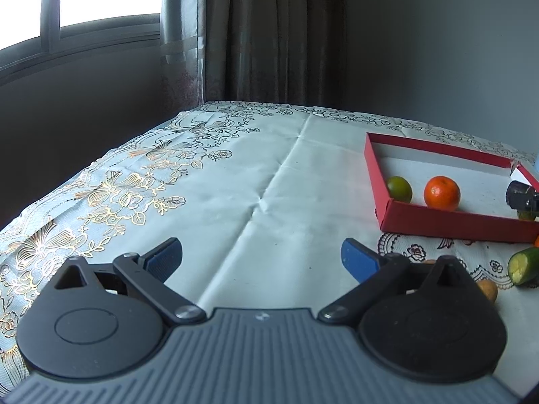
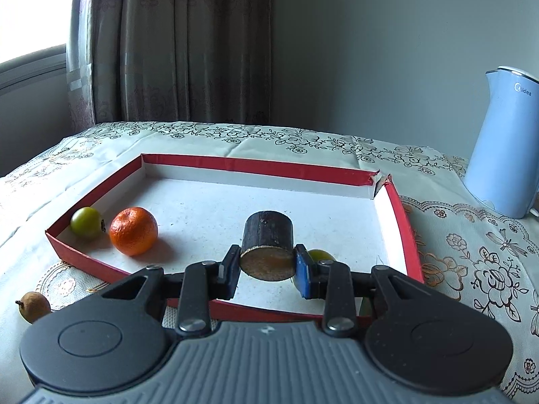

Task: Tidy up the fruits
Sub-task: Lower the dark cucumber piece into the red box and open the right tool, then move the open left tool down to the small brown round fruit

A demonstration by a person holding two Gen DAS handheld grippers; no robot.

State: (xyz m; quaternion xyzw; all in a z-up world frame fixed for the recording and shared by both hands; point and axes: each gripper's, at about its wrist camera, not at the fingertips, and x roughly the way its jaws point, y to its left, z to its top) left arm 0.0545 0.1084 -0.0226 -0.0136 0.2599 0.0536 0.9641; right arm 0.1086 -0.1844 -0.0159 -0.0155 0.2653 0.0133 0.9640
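A shallow red tray [image 2: 256, 165] with a white floor lies on the tablecloth; it also shows in the left wrist view [image 1: 451, 224] at the right. In it sit an orange [image 2: 134, 231] [image 1: 442, 192] and a green round fruit [image 2: 86, 221] [image 1: 400, 189] near its left corner. My right gripper [image 2: 267, 264] is shut on a dark cut sugarcane piece [image 2: 267, 247] and holds it over the tray's near side. Another green fruit [image 2: 320, 256] peeks from behind the right finger. My left gripper [image 1: 262, 256] is open and empty over bare tablecloth, left of the tray.
A small brown fruit [image 2: 33, 306] lies on the cloth left of the tray's front. A cut cucumber piece [image 1: 525, 266] and a brown fruit [image 1: 488, 290] lie in front of the tray. A light blue kettle [image 2: 505, 141] stands at the far right. Curtain and wall behind.
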